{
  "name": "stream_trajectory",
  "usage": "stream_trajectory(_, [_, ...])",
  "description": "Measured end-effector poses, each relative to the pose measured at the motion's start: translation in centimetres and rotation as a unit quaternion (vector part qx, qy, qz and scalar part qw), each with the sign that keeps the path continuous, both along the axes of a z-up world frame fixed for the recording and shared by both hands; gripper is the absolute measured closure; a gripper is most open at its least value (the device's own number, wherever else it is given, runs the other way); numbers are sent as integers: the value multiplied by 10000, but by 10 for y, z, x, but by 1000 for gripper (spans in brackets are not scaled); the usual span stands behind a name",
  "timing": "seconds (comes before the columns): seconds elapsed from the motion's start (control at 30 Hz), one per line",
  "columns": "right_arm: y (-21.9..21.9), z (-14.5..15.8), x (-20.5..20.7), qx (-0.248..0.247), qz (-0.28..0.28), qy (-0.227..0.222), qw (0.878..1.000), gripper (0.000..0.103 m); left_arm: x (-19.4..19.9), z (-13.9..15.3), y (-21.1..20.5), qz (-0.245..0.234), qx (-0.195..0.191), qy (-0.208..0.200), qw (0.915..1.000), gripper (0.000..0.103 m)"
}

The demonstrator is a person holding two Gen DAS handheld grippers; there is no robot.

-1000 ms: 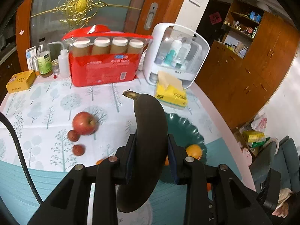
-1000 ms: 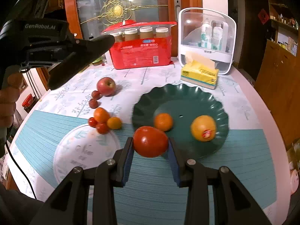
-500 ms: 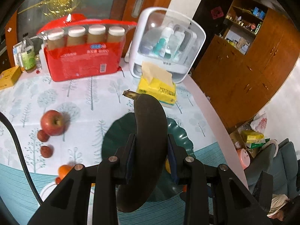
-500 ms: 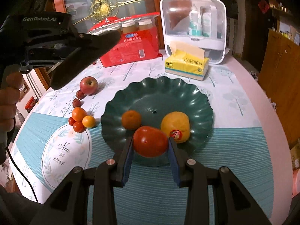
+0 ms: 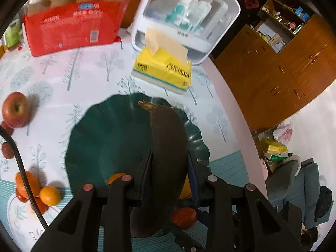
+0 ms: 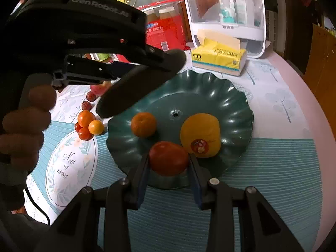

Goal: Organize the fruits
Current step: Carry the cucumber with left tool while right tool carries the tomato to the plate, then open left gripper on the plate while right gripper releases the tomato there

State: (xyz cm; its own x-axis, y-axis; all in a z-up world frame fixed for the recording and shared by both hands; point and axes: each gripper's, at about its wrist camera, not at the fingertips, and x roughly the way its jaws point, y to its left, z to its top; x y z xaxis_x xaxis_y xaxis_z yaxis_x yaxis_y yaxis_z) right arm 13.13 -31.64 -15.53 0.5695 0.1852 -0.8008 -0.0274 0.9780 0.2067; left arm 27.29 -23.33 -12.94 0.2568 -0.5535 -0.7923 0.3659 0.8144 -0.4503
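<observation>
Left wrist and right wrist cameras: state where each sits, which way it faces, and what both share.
Left wrist: on the left tool, looking steeply down its fingers at the blackened banana it grips over the green plate.
Right wrist: on the right tool, angled down at the plate; it grips a tomato; the left hand shows.
Shared: plate, banana, tomato, tissue pack.

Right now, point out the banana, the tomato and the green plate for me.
banana [image 5: 168, 138]: left wrist view, middle of its dark body.
tomato [image 6: 168, 157]: right wrist view, centre of its red skin.
green plate [image 6: 237, 105]: right wrist view, bare scalloped wall at right.
</observation>
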Motion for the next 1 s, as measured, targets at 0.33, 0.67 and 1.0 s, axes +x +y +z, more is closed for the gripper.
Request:
stream_trajectory(0.33, [-5,-12,5,92,-117,212,9997,63,9,-13,-7,-43,154,73,9998,69])
stream_trajectory(0.67, [-7,-3,-3,-103,-368,225,9990,43,2,8,14,192,224,-109,9995,45])
stream_trajectory(1.0, [-11,7,-22,-59,-848,426,9955,42,-33,13,63,417,442,-37,9981,45])
